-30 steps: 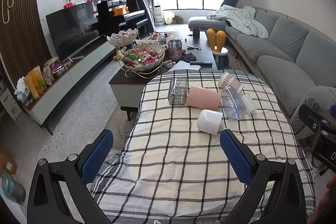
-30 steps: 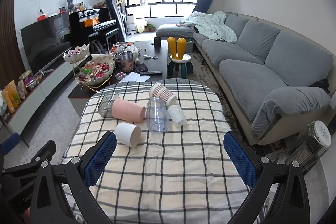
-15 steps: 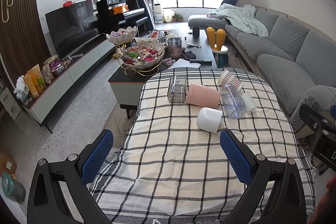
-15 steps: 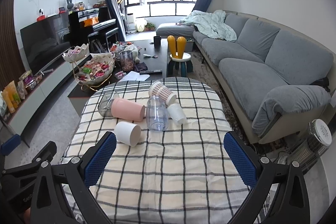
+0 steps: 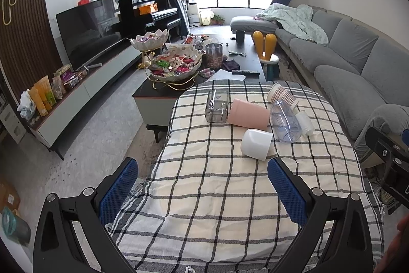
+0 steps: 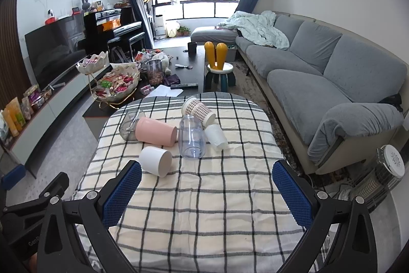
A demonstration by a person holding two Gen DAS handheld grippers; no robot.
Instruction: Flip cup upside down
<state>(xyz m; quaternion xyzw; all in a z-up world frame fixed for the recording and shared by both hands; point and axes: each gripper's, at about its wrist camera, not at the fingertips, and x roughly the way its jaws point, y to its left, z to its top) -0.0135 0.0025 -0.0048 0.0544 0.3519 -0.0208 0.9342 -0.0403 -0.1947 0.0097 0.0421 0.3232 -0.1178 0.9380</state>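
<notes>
Both claws — left claw (image 5: 203, 192), right claw (image 6: 207, 192) — spread, empty; white cup (image 6: 155, 161) on its side beside the pink cup (image 6: 156, 131), mouth hidden.

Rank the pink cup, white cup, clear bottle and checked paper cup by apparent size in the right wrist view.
1. Clear bottle and pink cup: look alike, so no ranking between them.
2. White cup: smaller, though nearest the camera.
3. Checked paper cup: smallest-looking, but farthest, so unsure.
</notes>
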